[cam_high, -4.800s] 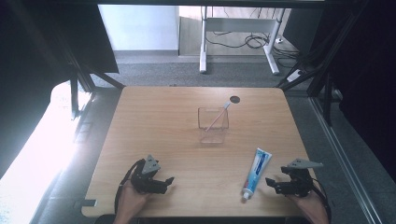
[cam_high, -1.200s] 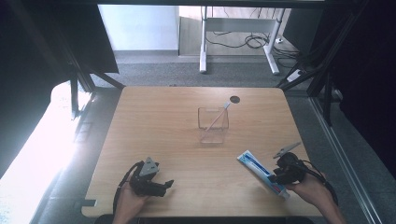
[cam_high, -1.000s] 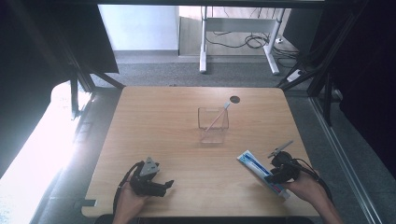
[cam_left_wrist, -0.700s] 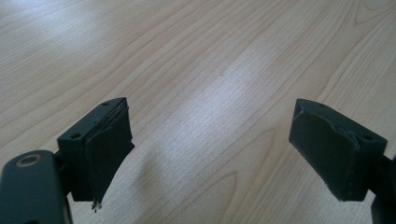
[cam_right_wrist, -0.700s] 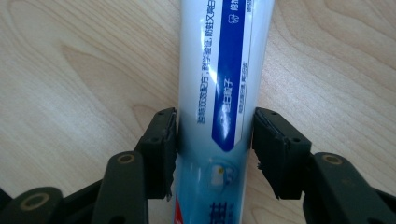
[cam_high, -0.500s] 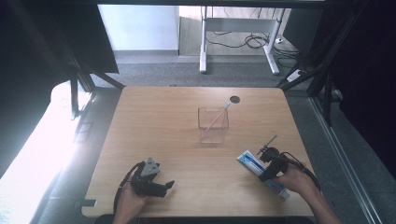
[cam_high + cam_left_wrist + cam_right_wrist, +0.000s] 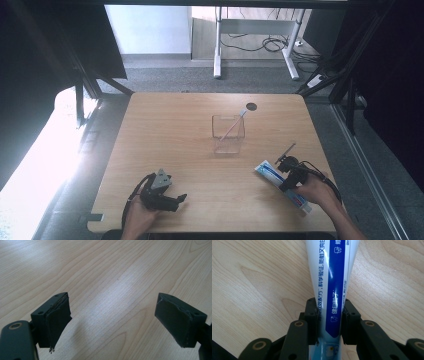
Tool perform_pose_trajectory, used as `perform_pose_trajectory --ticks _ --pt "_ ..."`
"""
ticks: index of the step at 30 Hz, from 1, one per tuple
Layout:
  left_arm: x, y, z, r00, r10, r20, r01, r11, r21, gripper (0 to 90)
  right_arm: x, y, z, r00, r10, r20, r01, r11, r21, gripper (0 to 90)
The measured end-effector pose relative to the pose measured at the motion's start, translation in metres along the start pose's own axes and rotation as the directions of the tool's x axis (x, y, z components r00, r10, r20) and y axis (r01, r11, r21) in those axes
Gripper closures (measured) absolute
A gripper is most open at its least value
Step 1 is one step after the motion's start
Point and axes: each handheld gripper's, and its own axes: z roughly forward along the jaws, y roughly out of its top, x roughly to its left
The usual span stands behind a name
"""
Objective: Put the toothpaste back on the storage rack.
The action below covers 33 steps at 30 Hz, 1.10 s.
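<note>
From my seat this reads as a lab or test room, not a home. The wooden worktop (image 7: 165, 145) stands inside a frame of black struts (image 7: 92, 75), with dark panels (image 7: 395, 75) closing off both sides like a recording booth. Under it I see grey carpet (image 7: 165, 75) of the office kind. Beyond, a white desk frame (image 7: 218, 45) stands bare on its feet, with loose cables (image 7: 260, 44) lying on the floor beneath it. A white wall panel (image 7: 147, 30) sits at the back. Strong daylight falls in from the left.
</note>
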Motion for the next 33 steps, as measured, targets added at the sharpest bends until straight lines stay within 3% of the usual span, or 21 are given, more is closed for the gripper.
perform_pose_trajectory --ticks 10,20,29,33 --pt "0.000 0.000 0.000 1.0000 0.001 0.000 -0.001 1.0000 -0.001 13.4 0.001 -0.004 -0.006 0.9999 0.005 -0.015 -0.006 0.999 -0.051 73.4" --pt "-0.002 0.001 0.002 0.9999 0.008 0.010 -0.008 1.0000 0.000 13.4 -0.002 -0.007 -0.021 0.9999 0.010 -0.001 -0.010 0.994 -0.107 73.3" --pt "-0.001 0.000 0.002 0.9999 0.004 0.010 -0.004 1.0000 0.001 13.3 -0.003 -0.007 -0.035 0.9999 0.011 -0.010 -0.013 0.982 -0.186 73.4" --pt "-0.001 0.000 0.002 1.0000 0.003 0.009 -0.003 1.0000 -0.002 13.3 -0.003 -0.006 -0.043 0.9997 0.013 -0.019 -0.017 0.972 -0.236 73.4"
